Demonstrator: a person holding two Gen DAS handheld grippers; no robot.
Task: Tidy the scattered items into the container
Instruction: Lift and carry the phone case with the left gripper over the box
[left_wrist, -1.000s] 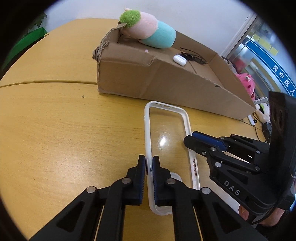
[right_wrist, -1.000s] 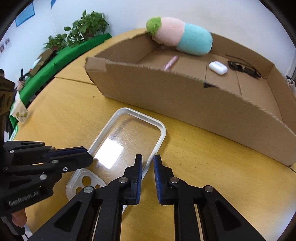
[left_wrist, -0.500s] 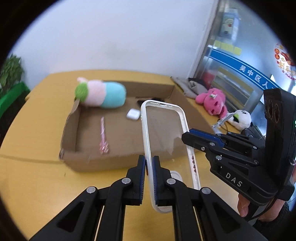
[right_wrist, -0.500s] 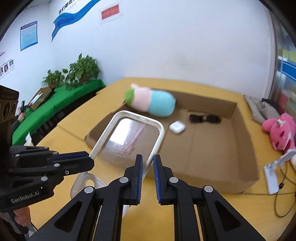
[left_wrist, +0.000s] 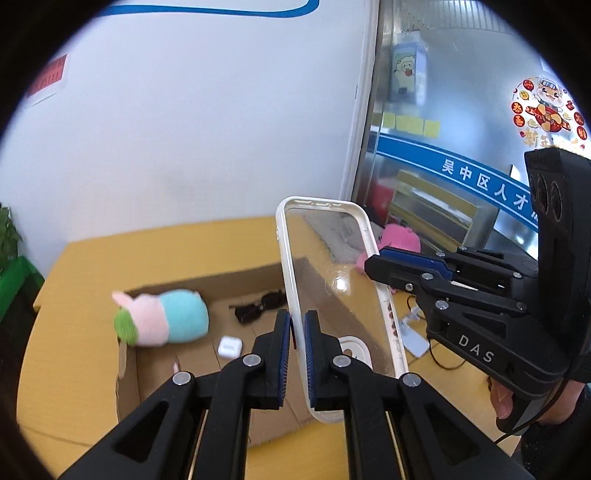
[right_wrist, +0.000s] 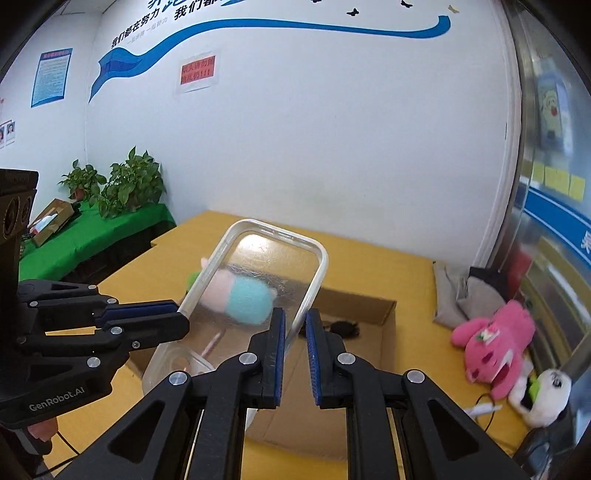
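Observation:
A clear phone case (left_wrist: 332, 295) with a white rim hangs in the air above the open cardboard box (left_wrist: 221, 286). My left gripper (left_wrist: 296, 323) is shut on the case's left edge. My right gripper (right_wrist: 295, 323) is shut on the opposite edge of the phone case (right_wrist: 266, 266). Each gripper shows in the other's view: right gripper (left_wrist: 373, 266), left gripper (right_wrist: 181, 319). Inside the box lie a pink, teal and green plush toy (left_wrist: 162, 321), a white earbud case (left_wrist: 229, 347), black sunglasses (left_wrist: 258, 310) and a pink pen (right_wrist: 214, 343).
The box (right_wrist: 388, 332) stands on a yellow wooden table (left_wrist: 66, 332). To its right on the table lie a pink plush toy (right_wrist: 491, 343), a white plush toy (right_wrist: 543, 395), a grey cloth (right_wrist: 465, 295) and a cable. A green-covered table (right_wrist: 92, 240) with plants stands at the far left.
Both grippers have lifted the phone case off the table, from in front of the box to high over it. The box and its contents now lie lower in both views.

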